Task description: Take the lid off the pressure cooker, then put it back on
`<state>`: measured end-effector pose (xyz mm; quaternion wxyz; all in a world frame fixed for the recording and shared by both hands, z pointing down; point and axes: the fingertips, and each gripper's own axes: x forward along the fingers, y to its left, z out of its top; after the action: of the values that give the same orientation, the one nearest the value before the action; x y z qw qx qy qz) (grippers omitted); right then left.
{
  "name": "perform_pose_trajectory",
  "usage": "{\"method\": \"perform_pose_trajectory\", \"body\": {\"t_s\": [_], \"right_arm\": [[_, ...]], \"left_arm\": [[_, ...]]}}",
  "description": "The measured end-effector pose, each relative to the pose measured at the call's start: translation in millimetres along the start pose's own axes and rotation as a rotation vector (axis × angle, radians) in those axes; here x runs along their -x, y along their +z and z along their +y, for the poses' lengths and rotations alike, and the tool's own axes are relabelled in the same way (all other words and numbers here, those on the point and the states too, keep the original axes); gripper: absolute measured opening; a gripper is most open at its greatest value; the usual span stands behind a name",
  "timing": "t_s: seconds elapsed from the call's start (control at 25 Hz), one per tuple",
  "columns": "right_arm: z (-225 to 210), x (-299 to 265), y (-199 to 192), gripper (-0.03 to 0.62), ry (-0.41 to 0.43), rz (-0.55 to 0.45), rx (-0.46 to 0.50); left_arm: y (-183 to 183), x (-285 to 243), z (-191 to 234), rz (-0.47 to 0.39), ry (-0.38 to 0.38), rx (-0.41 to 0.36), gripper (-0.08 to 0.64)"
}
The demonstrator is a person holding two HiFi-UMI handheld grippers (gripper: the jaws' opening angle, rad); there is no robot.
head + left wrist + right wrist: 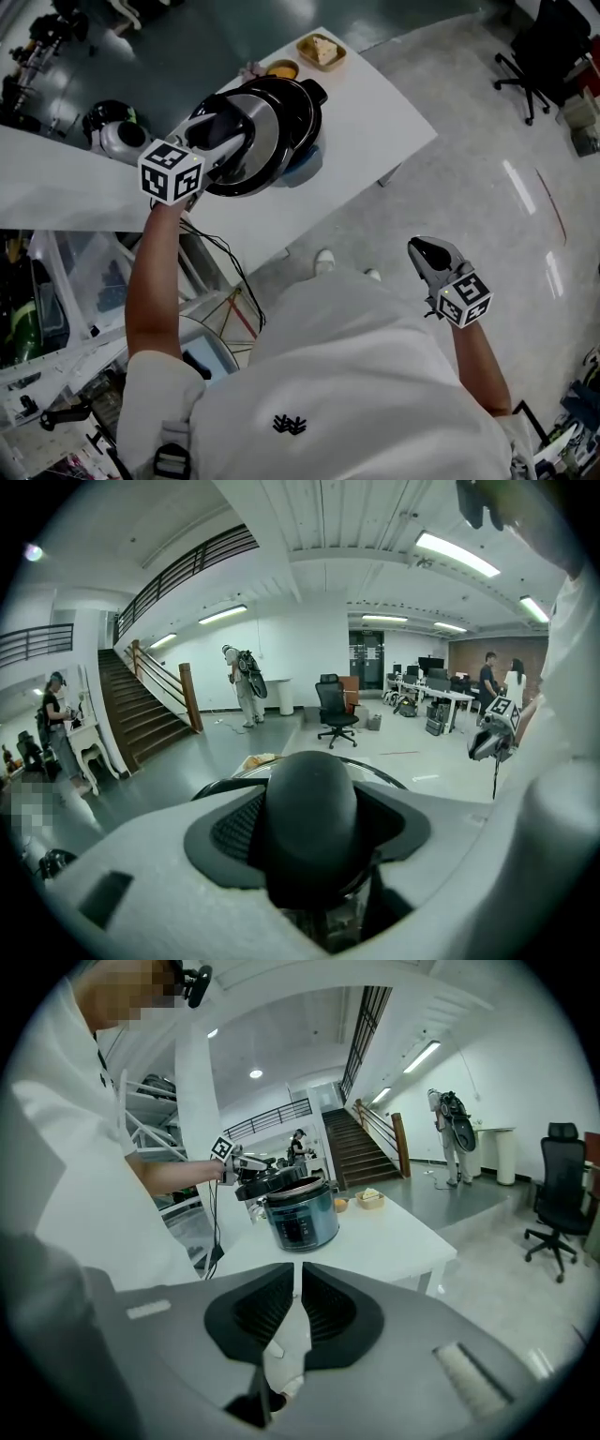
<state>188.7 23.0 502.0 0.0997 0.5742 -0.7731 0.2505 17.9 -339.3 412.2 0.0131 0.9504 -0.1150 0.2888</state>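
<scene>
You clamped the left gripper [216, 137] on the lid knob [309, 808], 11 o'clock. Right gripper [424, 253] hung at 4 o'clock, fingers together.

The left tool [314, 834] clamps the black lid knob [311, 794].

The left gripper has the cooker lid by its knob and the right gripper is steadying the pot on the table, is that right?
No. The left gripper does hold the lid by its knob, but the right gripper is not on the pot. The head view shows it away from the table, over the floor, jaws together on nothing.
</scene>
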Motion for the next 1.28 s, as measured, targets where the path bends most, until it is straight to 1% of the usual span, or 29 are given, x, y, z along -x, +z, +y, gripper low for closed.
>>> {"method": "perform_pose_trajectory", "body": {"t_s": [0.28,0.56,0.96,1.28], "right_arm": [[-3,8,-7,0.041,-0.061,-0.008,-0.038],[-11,13,-11,0.041,-0.102,-0.009,-0.063],[-21,19,-11,0.041,-0.139,-0.007,-0.077],[-24,21,-12,0.041,-0.139,0.004,-0.075]], "left_arm": [[17,-33,5,0.003,-0.050,-0.031,0.285],[25,-60,7,0.013,-0.080,-0.046,0.285],[20,-84,6,0.030,-0.117,-0.058,0.285],[20,-88,6,0.024,-0.137,-0.056,0.285]]}}
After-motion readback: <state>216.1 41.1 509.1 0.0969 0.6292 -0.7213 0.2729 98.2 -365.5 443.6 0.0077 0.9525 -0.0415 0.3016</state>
